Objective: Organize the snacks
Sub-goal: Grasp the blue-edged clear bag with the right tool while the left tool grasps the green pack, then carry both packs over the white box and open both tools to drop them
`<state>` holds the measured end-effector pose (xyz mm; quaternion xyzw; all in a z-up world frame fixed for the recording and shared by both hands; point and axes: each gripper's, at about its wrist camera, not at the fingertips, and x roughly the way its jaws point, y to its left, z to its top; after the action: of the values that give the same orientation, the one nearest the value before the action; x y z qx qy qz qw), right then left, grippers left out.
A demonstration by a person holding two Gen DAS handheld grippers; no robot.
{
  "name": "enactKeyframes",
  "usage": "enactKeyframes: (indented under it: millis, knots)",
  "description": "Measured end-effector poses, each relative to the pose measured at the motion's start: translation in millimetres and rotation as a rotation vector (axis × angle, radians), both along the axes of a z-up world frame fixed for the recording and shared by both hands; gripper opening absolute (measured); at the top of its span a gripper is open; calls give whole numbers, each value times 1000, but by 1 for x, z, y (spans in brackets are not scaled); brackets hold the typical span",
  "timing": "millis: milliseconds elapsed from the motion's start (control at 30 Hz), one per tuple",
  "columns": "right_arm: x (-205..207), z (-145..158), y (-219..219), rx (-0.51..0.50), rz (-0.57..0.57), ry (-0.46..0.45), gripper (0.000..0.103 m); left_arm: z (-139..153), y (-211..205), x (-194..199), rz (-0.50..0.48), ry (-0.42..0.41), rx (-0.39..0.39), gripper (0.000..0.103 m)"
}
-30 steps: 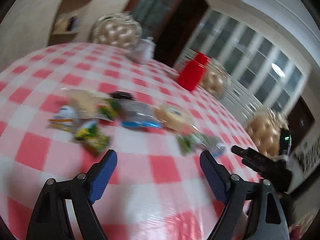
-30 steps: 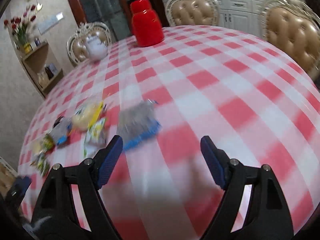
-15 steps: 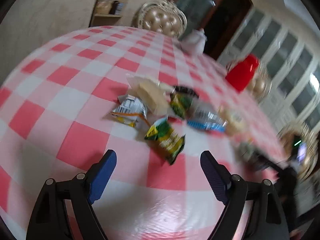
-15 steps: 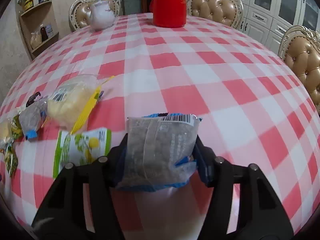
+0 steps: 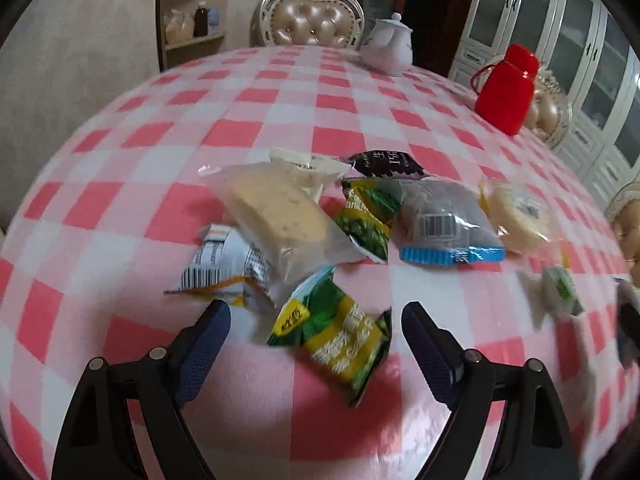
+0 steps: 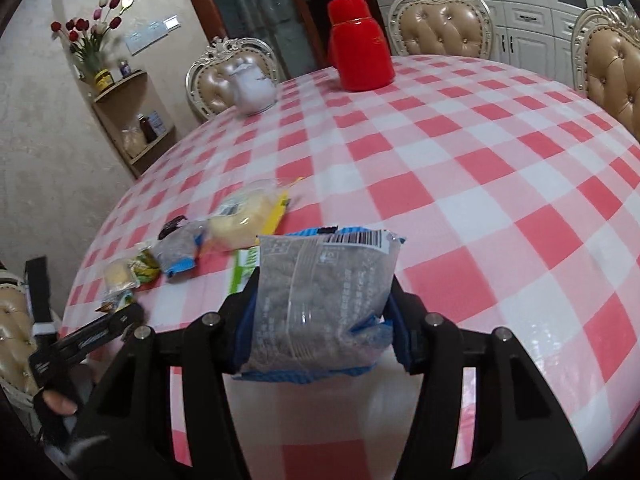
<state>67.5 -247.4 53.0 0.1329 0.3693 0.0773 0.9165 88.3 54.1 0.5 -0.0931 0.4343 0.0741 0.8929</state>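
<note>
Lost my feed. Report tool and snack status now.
Right tool shut on grey snack pack. Left tool open over green-yellow packet, not gripping. Other snacks crowd close behind it.

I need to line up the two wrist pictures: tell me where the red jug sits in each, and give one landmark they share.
Left wrist: the red jug stands at upper right, on the far side of the checked tablecloth.
Right wrist: the jug is at top centre, beyond the grey snack packet clamped in the right gripper.
Shared landmark: the white teapot.
</note>
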Motion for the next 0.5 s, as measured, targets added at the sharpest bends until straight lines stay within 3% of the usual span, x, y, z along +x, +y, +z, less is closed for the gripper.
enactKeyframes:
  millis: [33, 100, 233, 367, 500]
  knots:
    - [0, -1, 0, 6, 3, 5, 59, -1, -5, 1, -4, 8, 39, 84]
    - [1, -3, 0, 17, 4, 15, 59, 1, -10, -3, -24, -6, 76, 44]
    - [-4, -4, 2, 14, 2, 7, 59, 6, -11, -16, -103, -39, 28, 40]
    - [-20, -3, 11, 11, 13, -13, 59, 22, -22, -40, -138, -131, 60, 40]
    - [-34, -6, 19, 18, 23, -12, 59, 28, -37, -54, -181, -161, 26, 40]
